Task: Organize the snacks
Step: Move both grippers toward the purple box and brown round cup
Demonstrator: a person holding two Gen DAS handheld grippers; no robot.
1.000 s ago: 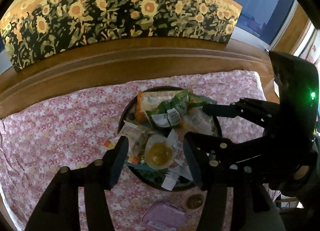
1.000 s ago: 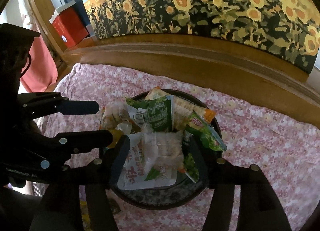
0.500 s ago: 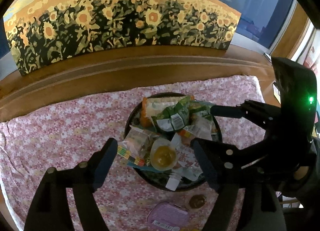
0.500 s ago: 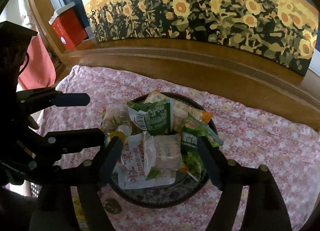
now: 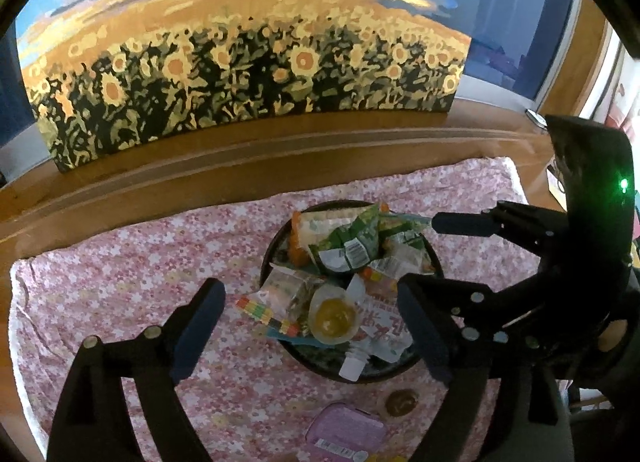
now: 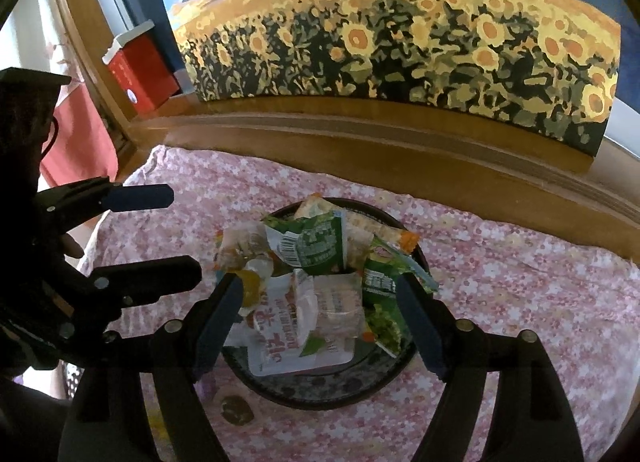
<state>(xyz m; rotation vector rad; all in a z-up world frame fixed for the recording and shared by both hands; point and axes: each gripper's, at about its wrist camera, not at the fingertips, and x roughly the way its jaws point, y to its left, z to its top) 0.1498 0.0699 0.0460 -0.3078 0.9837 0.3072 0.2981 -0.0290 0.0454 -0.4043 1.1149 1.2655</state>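
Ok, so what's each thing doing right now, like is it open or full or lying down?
left gripper: open, jaws just widened, holding nothing
right gripper: open, empty, above the bowl
bowl: heaped with snack packets
jelly cup: sealed, lying on the pile
green packet: unopened, on top
purple box: closed, on the cloth

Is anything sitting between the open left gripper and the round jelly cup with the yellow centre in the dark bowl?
Nothing visible blocks it. The left gripper is open above the round jelly cup, which lies exposed atop the wrappers in the dark bowl.
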